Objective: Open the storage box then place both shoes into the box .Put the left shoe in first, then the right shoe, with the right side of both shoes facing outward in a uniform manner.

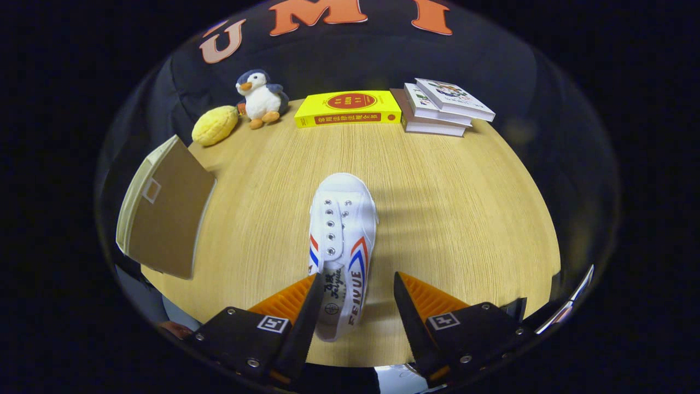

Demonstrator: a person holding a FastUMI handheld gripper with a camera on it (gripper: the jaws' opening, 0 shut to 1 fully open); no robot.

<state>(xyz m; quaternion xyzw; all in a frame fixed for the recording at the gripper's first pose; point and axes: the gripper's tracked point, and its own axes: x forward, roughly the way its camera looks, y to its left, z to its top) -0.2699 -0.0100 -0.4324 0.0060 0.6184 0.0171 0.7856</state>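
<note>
One white canvas shoe [343, 241] with red and blue stripes lies on the wooden tabletop [465, 219]. The claw [355, 284] is open, its fingers around the shoe's heel, left finger touching.

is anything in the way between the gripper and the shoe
Nothing visible. The gripper is open and the shoe already lies heel-first between its fingers, close to one finger, on the bare table.
</note>
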